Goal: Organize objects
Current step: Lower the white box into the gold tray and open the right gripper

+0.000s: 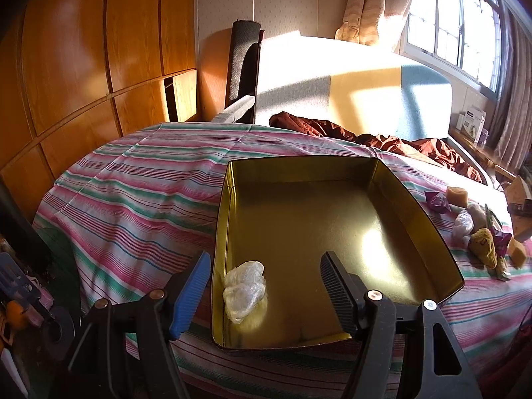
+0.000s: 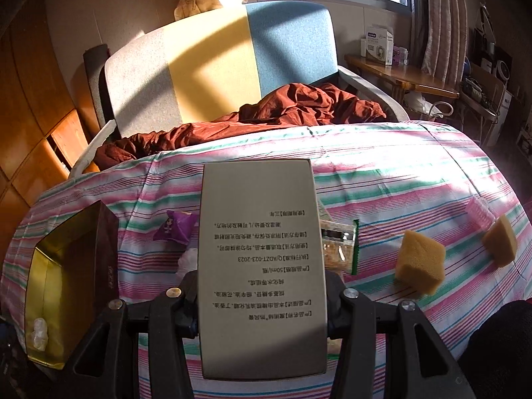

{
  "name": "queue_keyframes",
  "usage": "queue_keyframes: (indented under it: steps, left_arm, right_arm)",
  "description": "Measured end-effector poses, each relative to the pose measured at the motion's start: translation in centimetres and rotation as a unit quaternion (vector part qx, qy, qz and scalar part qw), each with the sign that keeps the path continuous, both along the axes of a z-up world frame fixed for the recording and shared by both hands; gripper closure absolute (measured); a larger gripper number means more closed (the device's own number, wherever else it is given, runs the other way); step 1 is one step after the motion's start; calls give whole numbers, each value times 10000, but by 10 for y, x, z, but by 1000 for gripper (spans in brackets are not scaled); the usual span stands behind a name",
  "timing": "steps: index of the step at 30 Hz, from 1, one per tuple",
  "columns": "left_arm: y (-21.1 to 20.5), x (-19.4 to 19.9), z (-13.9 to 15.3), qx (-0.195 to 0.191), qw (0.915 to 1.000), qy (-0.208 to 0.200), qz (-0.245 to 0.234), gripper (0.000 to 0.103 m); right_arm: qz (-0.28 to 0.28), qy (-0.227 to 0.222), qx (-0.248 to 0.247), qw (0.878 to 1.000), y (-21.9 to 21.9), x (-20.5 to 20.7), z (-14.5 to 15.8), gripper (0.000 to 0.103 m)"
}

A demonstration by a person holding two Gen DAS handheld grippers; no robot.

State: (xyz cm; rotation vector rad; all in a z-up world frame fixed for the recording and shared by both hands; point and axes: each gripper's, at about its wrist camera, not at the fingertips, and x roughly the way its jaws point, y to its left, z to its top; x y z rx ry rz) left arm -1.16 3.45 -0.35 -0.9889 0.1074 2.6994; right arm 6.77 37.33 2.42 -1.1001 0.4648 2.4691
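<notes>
While the right gripper (image 2: 262,302) clamps a grey carton (image 2: 261,266) at frame centre for loading, the left gripper (image 1: 266,286) hangs half-open, empty, over the gold tin (image 1: 392,173) holding 1 plastic wad (image 1: 245,289).

The left gripper (image 1: 266,286) is seen angled downward, its jaws parted with nothing gripped between them; one blue pad and one black ribbed pad are visible. The right gripper (image 2: 262,286) is pitched downward, its jaws clamped on a flat grey box (image 2: 261,266).
</notes>
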Motion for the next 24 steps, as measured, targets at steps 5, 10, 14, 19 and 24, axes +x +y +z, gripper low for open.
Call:
queue_keyframes:
  steps: [5,10,14,19,24]
  left_arm:
    - [-12,-1,0,119,9999,-48,89,33]
    - [-34,-1,-3,213,9992,-112,315,33]
    - [-57,1,-5,284,9979,-149,559,32]
    - [-84,0,-9,365,9956,-218,835,32]
    - [-96,-2,-12,499,9936,-282,972,32]
  right_arm:
    - [1347,-169,-396,9900,-89,-60,4,52]
    - [2432,-582,-663,9660,-186,-119,-12,52]
    - [2754,-954,-741,9537,-243,-162,-38,52]
    - [2618,-1373,-894,9511,-280,-198,-70,52]
    - [2455,-1497,-1361,9481,-293,-217,-83,51]
